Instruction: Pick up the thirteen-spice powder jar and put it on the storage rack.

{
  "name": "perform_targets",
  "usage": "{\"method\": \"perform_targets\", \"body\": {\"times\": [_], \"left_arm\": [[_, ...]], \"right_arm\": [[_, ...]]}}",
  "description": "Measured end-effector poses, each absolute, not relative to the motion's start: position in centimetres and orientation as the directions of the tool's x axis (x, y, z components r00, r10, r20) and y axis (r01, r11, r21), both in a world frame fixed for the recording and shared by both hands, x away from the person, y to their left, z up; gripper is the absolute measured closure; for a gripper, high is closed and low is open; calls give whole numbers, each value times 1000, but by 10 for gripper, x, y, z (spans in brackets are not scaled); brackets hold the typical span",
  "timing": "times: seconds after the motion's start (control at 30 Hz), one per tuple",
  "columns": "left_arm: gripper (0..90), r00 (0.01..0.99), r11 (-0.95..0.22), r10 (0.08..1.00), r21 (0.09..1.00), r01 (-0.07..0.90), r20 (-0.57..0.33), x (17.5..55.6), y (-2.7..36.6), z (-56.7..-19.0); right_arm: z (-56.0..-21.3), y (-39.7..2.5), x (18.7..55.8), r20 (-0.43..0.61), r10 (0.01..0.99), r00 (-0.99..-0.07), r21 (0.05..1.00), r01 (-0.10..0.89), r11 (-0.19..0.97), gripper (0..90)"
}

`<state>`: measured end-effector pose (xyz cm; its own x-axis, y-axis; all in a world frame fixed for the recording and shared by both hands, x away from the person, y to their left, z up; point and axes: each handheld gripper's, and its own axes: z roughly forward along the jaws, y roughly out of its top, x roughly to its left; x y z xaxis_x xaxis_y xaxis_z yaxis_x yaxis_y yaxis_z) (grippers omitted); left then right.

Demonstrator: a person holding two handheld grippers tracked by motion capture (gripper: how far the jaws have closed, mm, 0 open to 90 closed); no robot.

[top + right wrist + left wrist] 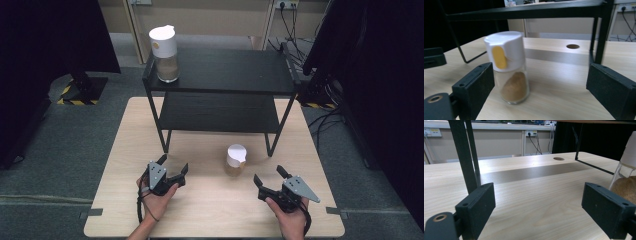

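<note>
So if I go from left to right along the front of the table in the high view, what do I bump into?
Left black claw → small glass jar with white cap and brown powder → right black claw.

We are seeing table (210, 210) showing pale matt wood grain; rack (220, 70) looking like matt black metal; jar (510, 67) showing clear glossy glass, smooth white plastic cap, brown powder inside.

Even overhead light, dim dark surroundings; gripper views soft, slightly blurred.
</note>
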<state>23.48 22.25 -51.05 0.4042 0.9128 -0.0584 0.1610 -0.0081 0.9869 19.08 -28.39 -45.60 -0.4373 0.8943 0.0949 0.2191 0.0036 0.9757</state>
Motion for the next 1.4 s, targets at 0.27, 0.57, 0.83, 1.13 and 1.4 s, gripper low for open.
{"method": "perform_targets", "body": {"times": [0.27,0.57,0.83,1.13,1.4], "left_arm": [[114,405,-6,912,987,161,-60,235,223,-511],[114,406,-9,912,987,160,-57,235,222,-511],[113,408,-17,912,987,159,-50,235,222,-510],[113,409,-15,911,987,157,-51,235,222,-511],[112,409,-15,911,987,158,-51,235,222,-510]], "right_arm": [[-450,-264,208,90,875,-477,977,212,15,86],[-442,-245,231,70,859,-507,974,219,50,93],[-442,-231,249,60,856,-514,967,241,77,106],[-444,-219,259,60,863,-502,967,245,75,175],[-446,-215,264,46,865,-500,964,248,92,240]]}}
